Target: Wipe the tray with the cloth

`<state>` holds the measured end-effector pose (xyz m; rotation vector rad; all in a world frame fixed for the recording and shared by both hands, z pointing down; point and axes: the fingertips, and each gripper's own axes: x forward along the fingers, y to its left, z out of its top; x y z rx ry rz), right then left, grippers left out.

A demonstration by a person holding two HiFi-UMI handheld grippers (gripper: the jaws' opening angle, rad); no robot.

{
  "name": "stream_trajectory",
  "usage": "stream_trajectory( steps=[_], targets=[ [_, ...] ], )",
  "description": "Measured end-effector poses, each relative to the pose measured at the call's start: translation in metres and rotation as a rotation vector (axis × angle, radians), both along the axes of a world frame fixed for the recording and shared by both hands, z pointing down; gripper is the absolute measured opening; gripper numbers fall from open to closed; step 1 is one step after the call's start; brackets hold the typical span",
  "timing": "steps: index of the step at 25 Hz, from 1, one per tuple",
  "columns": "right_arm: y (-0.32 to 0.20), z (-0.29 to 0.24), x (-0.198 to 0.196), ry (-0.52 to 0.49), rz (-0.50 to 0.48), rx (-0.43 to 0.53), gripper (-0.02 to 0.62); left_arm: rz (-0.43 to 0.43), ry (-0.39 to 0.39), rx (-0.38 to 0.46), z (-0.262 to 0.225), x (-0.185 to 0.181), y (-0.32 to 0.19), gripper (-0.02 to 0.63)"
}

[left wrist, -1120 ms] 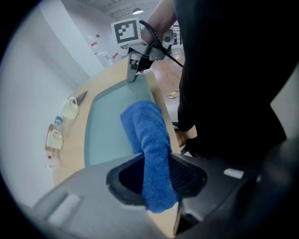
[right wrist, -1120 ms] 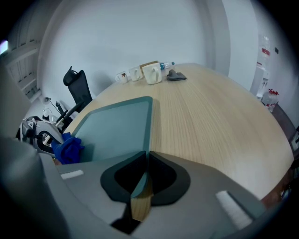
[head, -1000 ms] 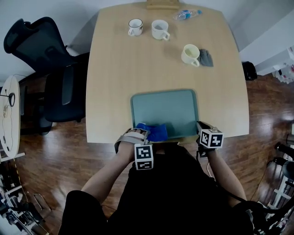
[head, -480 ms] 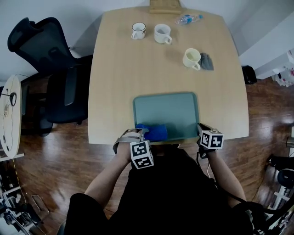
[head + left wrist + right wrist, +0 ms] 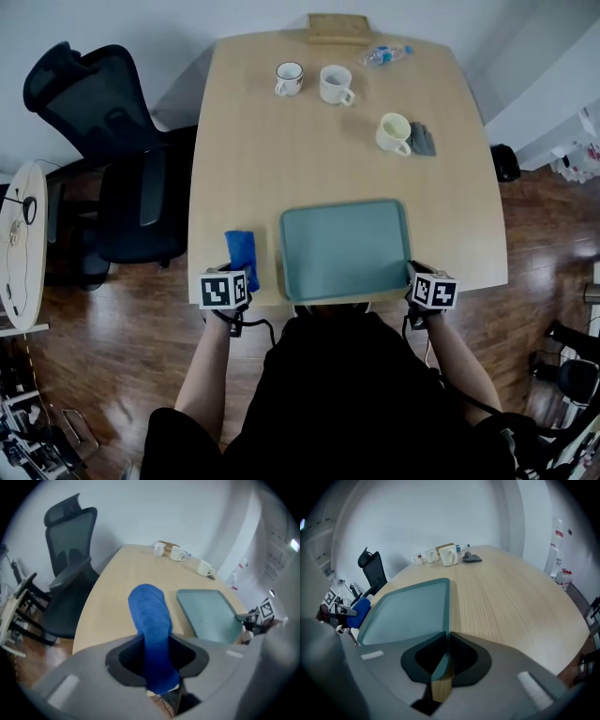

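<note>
The left gripper (image 5: 157, 663) pinches the cloth (image 5: 149, 616) lower left, off the tray (image 5: 345, 248) whose rim the right gripper (image 5: 442, 660) clamps — wiping looks done; next, release the cloth.

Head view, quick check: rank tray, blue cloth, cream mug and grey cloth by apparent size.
1. tray
2. blue cloth
3. cream mug and grey cloth: nearly alike, left unranked

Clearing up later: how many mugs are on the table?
3. Small mug and white mug at the far end; cream mug further right, beside a grey rag. None seems hidden.
</note>
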<state>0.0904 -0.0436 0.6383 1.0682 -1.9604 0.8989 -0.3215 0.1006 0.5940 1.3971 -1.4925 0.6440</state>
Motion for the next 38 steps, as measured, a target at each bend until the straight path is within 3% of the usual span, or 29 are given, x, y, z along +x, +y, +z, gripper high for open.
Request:
stream_trajectory(
  steps=[3, 6, 11, 15, 19, 22, 25, 30, 34, 38],
  targets=[
    [0.000, 0.002, 0.007, -0.037, 0.066, -0.027, 0.031, -0.105, 0.045, 0.006, 0.011, -0.012, 0.000, 0.168],
    [-0.005, -0.013, 0.015, -0.060, 0.145, 0.018, 0.037, -0.120, 0.059, 0.040, 0.005, -0.014, -0.008, 0.208],
    [0.012, -0.047, 0.021, 0.011, 0.136, 0.130, 0.037, -0.058, -0.011, 0.096, -0.011, -0.018, -0.006, 0.244],
    [0.033, -0.060, 0.017, -0.043, 0.122, 0.150, 0.037, -0.042, -0.108, 0.120, -0.031, -0.011, 0.015, 0.244],
    [0.055, -0.081, 0.006, -0.120, 0.048, 0.198, 0.037, -0.080, -0.172, 0.160, -0.051, 0.015, 0.051, 0.244],
    [0.084, -0.098, 0.009, -0.188, -0.027, 0.227, 0.035, -0.100, -0.190, 0.216, -0.069, 0.060, 0.079, 0.244],
    [0.126, -0.113, 0.027, -0.253, -0.093, 0.235, 0.035, -0.082, -0.165, 0.308, -0.092, 0.129, 0.106, 0.242],
    [0.179, -0.122, 0.063, -0.329, -0.079, 0.260, 0.021, -0.023, -0.084, 0.450, -0.122, 0.247, 0.151, 0.228],
    [0.214, -0.147, 0.077, -0.381, -0.063, 0.340, 0.021, 0.118, -0.096, 0.548, -0.148, 0.310, 0.185, 0.192],
    [0.233, -0.185, 0.068, -0.430, -0.081, 0.454, 0.011, 0.263, -0.128, 0.639, -0.155, 0.334, 0.195, 0.166]
  ],
)
